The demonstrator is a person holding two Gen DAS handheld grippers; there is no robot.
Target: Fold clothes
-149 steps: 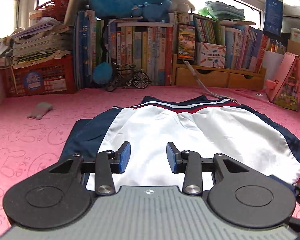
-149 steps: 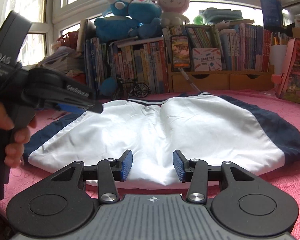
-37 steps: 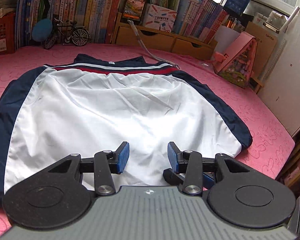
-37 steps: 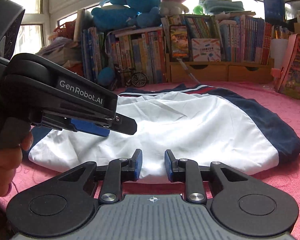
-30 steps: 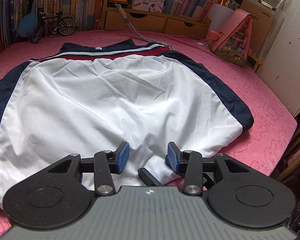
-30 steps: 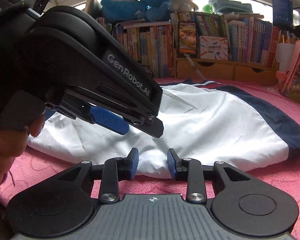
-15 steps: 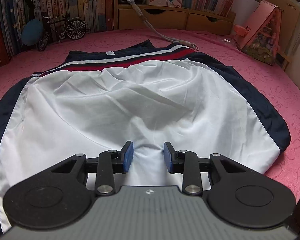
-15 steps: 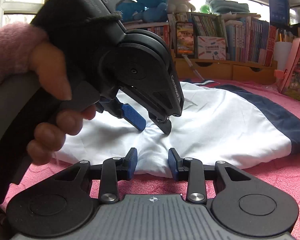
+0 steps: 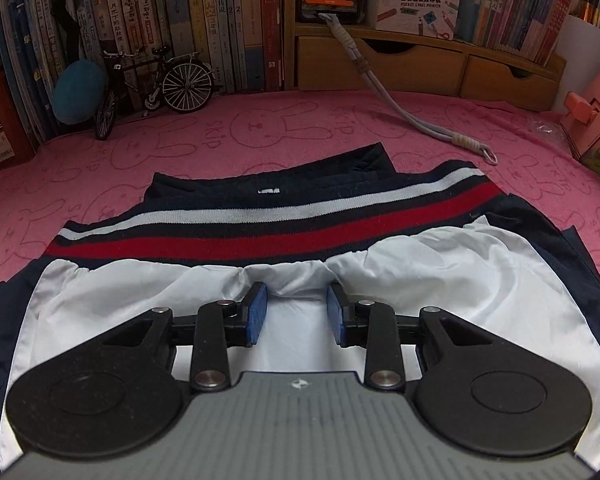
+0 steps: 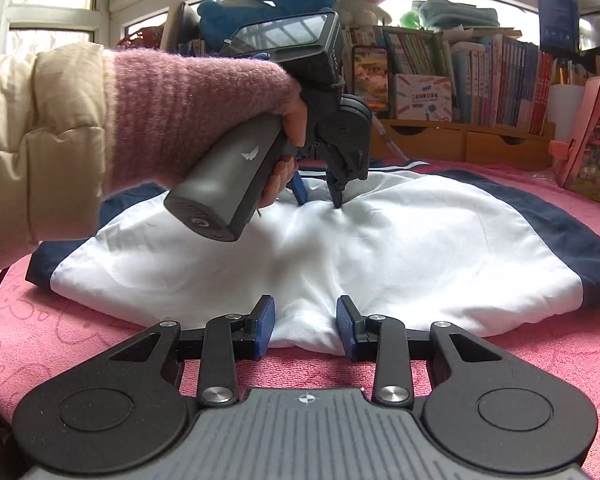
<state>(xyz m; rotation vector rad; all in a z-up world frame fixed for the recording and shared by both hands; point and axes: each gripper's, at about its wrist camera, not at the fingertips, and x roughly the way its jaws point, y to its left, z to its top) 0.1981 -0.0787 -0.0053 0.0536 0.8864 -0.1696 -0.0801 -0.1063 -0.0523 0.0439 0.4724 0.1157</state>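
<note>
Pink bunny-print bed cover (image 9: pixel 260 132), books along its far edge. White-and-navy jacket (image 10: pixel 400 248) spread flat mid-bed, striped hem (image 9: pixel 260 236) toward the books. Left gripper (image 9: pixel 296 308) fingers bunch white cloth near that hem; right gripper (image 10: pixel 305 326) fingers clamp the near edge. No fold visible yet; judged early, all folds remaining.

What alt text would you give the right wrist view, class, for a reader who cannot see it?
A white and navy jacket lies flat on a pink bedspread. The right gripper pinches its near hem, while the left gripper, held by a hand in a pink sleeve, presses down on the cloth near the striped far band. Bookshelves stand behind.
</note>
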